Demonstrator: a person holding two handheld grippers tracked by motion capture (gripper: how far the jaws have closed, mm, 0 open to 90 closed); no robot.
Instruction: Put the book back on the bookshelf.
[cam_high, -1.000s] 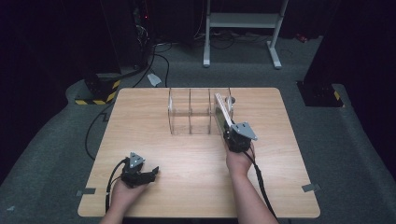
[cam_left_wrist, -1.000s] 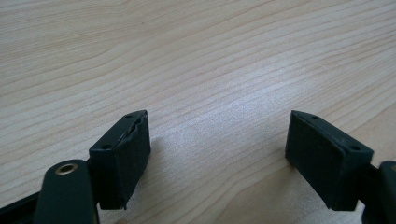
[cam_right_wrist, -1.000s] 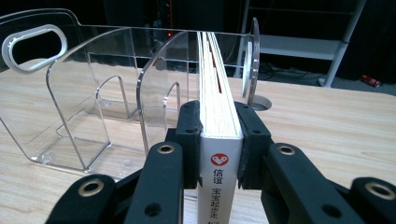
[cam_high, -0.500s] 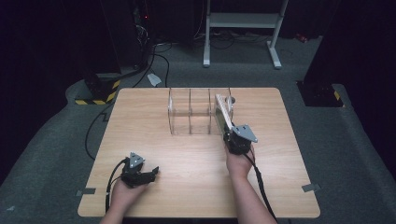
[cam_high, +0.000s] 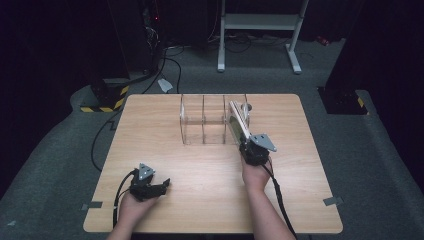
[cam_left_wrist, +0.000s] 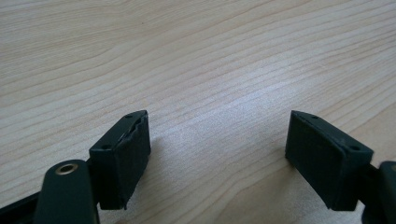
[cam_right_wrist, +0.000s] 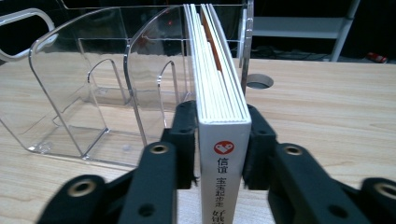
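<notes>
The book's (cam_right_wrist: 223, 140) spine lettering runs off the bottom edge of the right gripper view.

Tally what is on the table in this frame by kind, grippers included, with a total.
Book: 1
Clear acrylic file rack: 1
Handheld grippers: 2, the left gripper and the right gripper
Total: 4
</notes>
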